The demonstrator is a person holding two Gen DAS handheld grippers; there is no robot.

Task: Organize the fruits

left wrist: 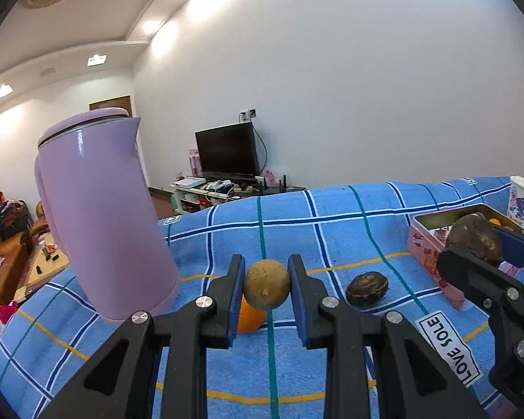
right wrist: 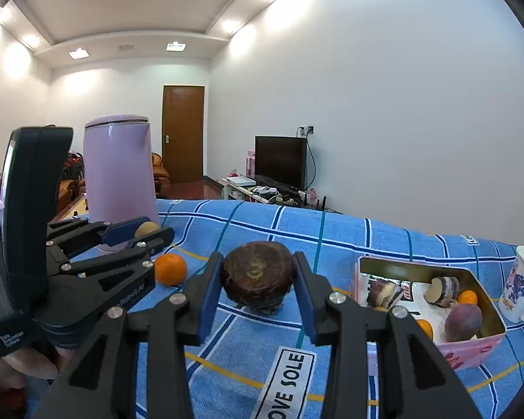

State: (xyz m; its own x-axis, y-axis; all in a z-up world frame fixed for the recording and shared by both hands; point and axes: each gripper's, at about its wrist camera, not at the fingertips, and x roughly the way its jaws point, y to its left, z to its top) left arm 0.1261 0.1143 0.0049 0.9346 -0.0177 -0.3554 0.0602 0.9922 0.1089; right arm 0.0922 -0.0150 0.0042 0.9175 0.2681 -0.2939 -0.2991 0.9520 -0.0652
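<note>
A pink tin box (right wrist: 471,349) sits on the blue checked tablecloth (right wrist: 262,223), ahead and to the right of the right tool (right wrist: 258,281). Inside it lie two cut, purple-streaked root pieces (right wrist: 384,293), one purplish round fruit (right wrist: 463,321) and at least two small oranges (right wrist: 468,296); a third orange patch shows behind the tool's right finger. A floral white mug (right wrist: 520,286) stands just past the box on the right.

The right tool is clamped narrow on a dark brown, rough round fruit (right wrist: 258,272), carried above the cloth. The left tool (left wrist: 266,284) grips a tan-green round fruit (left wrist: 266,284) between its blue pads (left wrist: 235,293), also lifted off the cloth.

One loose orange (right wrist: 170,269) lies on the cloth below the left tool, and one dark brown fruit (left wrist: 366,288) lies just to that tool's right. One lilac kettle (left wrist: 101,209) stands to the left of the left tool. The cloth carries a white label (left wrist: 449,347).
</note>
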